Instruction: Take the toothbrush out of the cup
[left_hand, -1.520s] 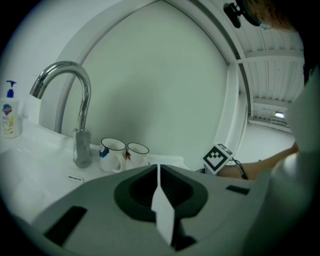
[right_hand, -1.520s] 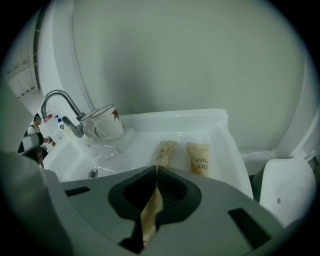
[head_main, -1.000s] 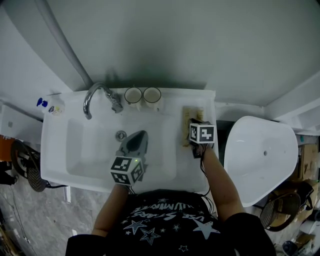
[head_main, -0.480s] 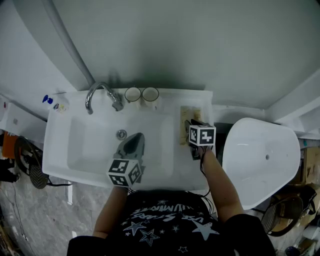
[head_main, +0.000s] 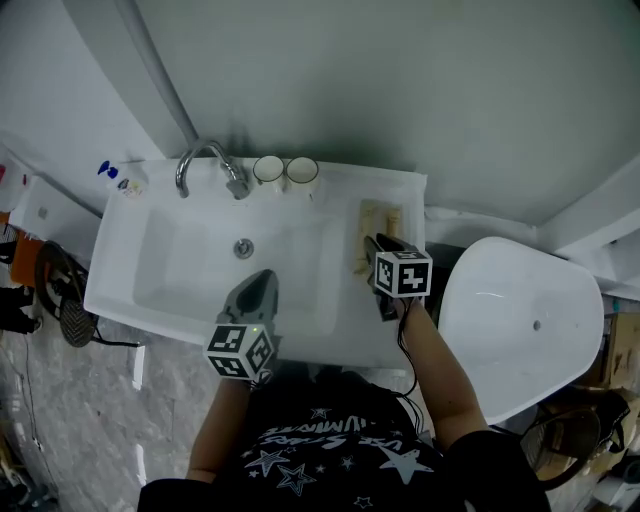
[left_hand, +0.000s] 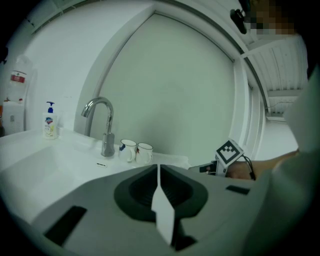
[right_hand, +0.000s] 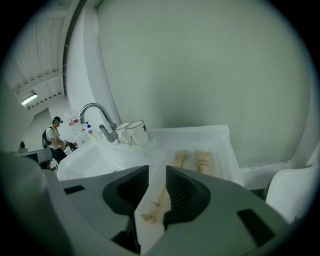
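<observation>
Toothbrush (right_hand: 153, 206), paper-wrapped, lower centre: probably light, slim (maybe slippery); I'd pinch mid-length. Right gripper (right_hand: 157, 172) gapes empty; left gripper (left_hand: 158, 170) closed, empty.

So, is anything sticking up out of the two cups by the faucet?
No, neither the cup nearer the faucet nor its neighbour has anything rising above its rim.
</observation>
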